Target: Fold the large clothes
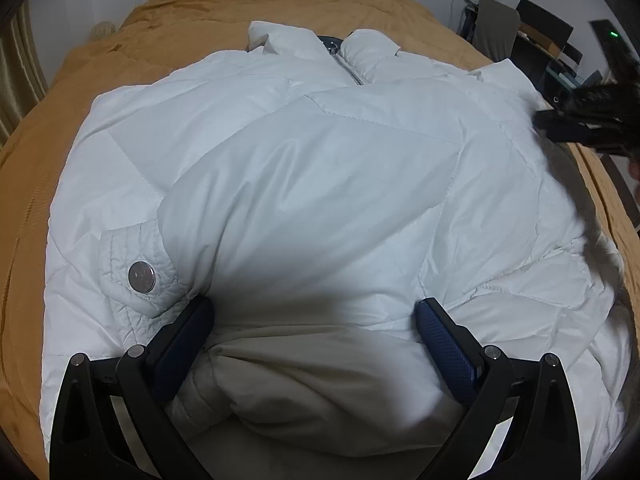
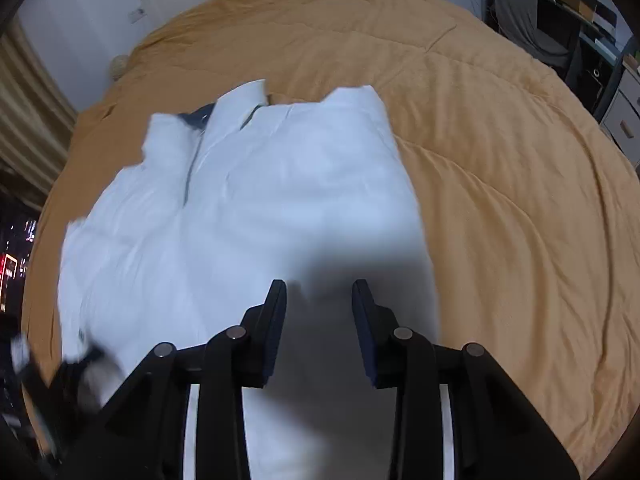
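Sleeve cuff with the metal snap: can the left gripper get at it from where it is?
Probably yes. The cuff lies exposed on top of the white jacket, just left of the left gripper, whose jaws are open over a sleeve fold. Nothing covers it.

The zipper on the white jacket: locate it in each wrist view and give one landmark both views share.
Left wrist view: the zipper sits top centre, running down from the open collar.
Right wrist view: the zipper lies upper left, a blurred grey line slanting down from the collar.
Shared landmark: the mustard-yellow bedspread under the white jacket.
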{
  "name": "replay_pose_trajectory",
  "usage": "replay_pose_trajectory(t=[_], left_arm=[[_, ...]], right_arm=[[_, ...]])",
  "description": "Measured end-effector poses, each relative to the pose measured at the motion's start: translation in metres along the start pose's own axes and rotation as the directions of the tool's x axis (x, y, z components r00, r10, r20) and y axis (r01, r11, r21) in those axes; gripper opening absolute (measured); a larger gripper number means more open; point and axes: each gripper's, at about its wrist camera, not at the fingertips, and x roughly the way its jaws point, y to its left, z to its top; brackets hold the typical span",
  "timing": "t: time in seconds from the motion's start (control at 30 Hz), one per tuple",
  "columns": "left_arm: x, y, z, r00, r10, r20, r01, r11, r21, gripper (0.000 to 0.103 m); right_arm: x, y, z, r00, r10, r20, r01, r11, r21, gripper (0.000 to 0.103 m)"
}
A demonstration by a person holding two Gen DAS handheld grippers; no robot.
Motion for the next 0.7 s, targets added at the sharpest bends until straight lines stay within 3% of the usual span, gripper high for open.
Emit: replay_pose_trajectory(t=[0.17, 0.37, 0.53, 0.63, 0.7], left_arm=[[-0.003, -0.002, -0.005, 1.000, -0.011, 0.015, 0.011, 1.000, 0.016, 0.101], [-0.004, -0.003, -0.007, 1.000, -0.007, 0.008, 0.007, 1.000, 0.027, 0.101], [-0.003, -0.004, -0.006, 1.000, 0.002, 0.011, -0.002, 1.000, 0.027, 0.101], [-0.002, -0.005, -0.004, 1.000, 0.013, 0.011, -0.013, 1.000, 0.018, 0.102], [-0.002, -0.007, -0.004, 1.000, 0.021, 0.012, -0.021, 1.000, 0.019, 0.102]], right_arm=[[0.066, -0.004, 0.044, 0.994, -0.054, -0.092, 0.062, 0.994, 0.094, 0.035], [0.054, -0.015, 0.067, 0.993, -0.106, -0.050, 0.111, 0.986, 0.127, 0.033], [-0.023, 0.007, 0.012, 0.998, -0.041, 0.056, 0.046, 0.996, -0.083, 0.038], [-0.045, 0.016, -0.040, 0.997, -0.056, 0.061, 0.066, 0.979, -0.191, 0.060], [-0.046, 0.015, -0.075, 0.996, -0.079, 0.047, 0.088, 0.971, -0.222, 0.064]])
